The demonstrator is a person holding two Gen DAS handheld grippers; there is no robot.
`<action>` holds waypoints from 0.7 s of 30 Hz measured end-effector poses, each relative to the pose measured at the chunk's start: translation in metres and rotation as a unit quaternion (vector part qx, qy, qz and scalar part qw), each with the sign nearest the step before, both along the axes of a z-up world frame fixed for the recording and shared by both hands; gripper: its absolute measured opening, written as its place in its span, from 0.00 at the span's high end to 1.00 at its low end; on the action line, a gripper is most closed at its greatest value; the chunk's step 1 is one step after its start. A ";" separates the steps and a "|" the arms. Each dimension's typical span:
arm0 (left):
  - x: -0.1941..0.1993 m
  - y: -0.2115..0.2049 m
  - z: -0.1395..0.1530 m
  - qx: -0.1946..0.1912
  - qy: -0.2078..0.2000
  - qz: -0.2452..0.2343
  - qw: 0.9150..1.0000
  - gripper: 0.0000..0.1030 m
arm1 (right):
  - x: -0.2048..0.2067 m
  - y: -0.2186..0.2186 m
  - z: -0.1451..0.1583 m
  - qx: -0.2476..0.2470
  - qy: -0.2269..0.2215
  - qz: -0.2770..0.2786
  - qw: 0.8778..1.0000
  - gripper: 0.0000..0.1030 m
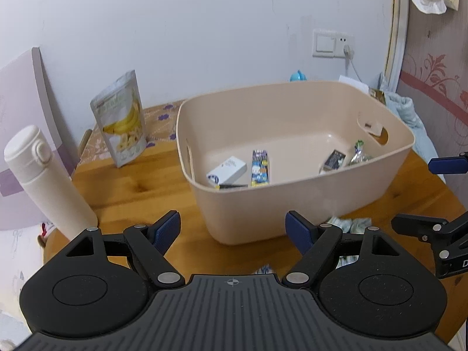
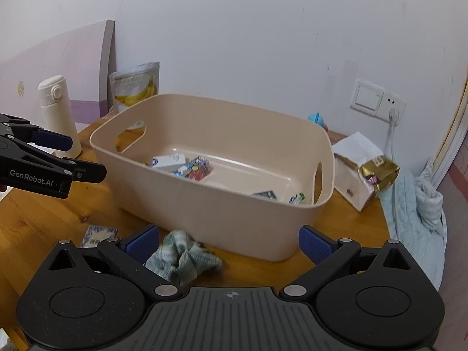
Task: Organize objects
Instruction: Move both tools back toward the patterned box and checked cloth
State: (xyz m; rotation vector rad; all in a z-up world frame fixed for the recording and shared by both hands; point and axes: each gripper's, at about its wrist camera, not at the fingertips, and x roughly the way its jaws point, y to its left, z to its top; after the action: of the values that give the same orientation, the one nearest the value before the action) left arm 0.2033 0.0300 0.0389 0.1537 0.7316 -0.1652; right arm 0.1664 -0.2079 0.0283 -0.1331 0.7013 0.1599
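Note:
A beige plastic bin [image 1: 292, 204] [image 2: 234, 219] stands on the round wooden table. Inside lie a white box [image 1: 226, 171] [image 2: 169, 160], a blue snack pack [image 1: 260, 168] [image 2: 194, 169], a dark small box [image 1: 333, 159] and a green wrapper [image 1: 359, 153] [image 2: 297, 198]. A crumpled green-white packet [image 2: 182, 256] [image 1: 349, 223] lies in front of the bin, and a small blue-white packet [image 2: 98, 234] lies left of it. My left gripper [image 1: 232, 229] is open and empty before the bin. My right gripper [image 2: 229, 244] is open, empty, with the crumpled packet near its left finger.
A white flask [image 1: 44, 181] [image 2: 57, 117] and a banana-chip pouch [image 1: 121, 120] [image 2: 136, 87] stand left of the bin. A tissue box [image 2: 354, 172] with a gold packet [image 2: 378, 172], a wall socket with cable [image 2: 392, 111] and a blue cloth [image 2: 415, 213] are at the right.

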 end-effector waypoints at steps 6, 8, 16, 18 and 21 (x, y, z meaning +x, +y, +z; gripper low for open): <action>-0.005 0.001 -0.015 -0.002 0.018 0.002 1.000 0.22 | -0.003 -0.003 -0.012 0.013 0.020 0.001 1.000 0.00; -0.007 0.000 -0.022 0.002 0.026 0.001 1.000 0.22 | -0.004 -0.002 -0.017 0.012 0.027 0.001 1.000 0.00; -0.010 0.003 -0.050 0.002 0.063 0.011 0.998 0.22 | -0.012 0.002 -0.030 0.020 0.044 0.008 0.999 0.00; -0.011 0.003 -0.054 0.000 0.069 0.012 0.998 0.22 | -0.013 0.004 -0.036 0.024 0.050 0.011 0.998 0.00; -0.011 0.002 -0.058 -0.004 0.077 0.011 0.997 0.22 | -0.013 0.006 -0.045 0.025 0.063 0.015 0.998 0.00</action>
State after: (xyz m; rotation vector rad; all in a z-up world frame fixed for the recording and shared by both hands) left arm 0.1926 0.0324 -0.0189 0.1255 0.8865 -0.1613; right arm 0.1538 -0.2015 -0.0169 -0.0861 0.8202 0.2166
